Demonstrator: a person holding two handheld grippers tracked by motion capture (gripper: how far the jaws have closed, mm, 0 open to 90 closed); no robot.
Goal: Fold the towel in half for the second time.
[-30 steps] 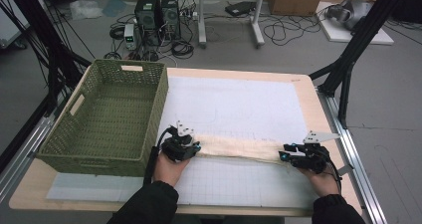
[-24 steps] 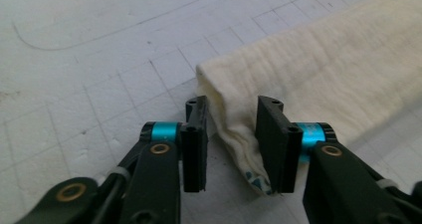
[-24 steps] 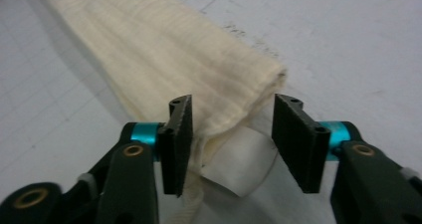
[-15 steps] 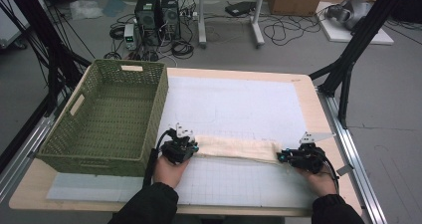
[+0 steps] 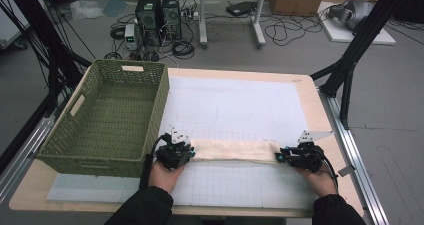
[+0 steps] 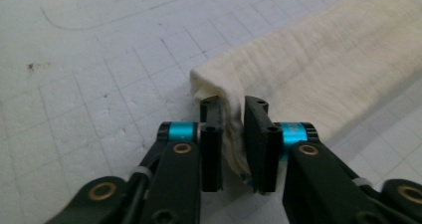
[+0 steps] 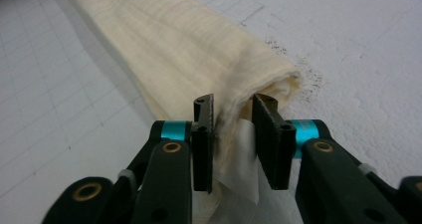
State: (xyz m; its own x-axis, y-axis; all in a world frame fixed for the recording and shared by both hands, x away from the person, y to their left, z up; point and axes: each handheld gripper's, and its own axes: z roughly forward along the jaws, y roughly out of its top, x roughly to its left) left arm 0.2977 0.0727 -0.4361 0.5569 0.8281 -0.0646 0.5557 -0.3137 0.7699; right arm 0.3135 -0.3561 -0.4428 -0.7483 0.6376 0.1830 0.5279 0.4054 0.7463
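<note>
Table (image 5: pixel 320 110): basket (image 5: pixel 110 115) beside stretched cloth (image 5: pixel 232 150).

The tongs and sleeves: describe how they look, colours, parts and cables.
Both tongs, the left tongs and the right tongs, have black flat jaws on black linkage arms with brass-coloured rivets and turquoise bands. A black cable trails from each, and a grey three-cornered plate tops the right one. The sleeves are black.
</note>
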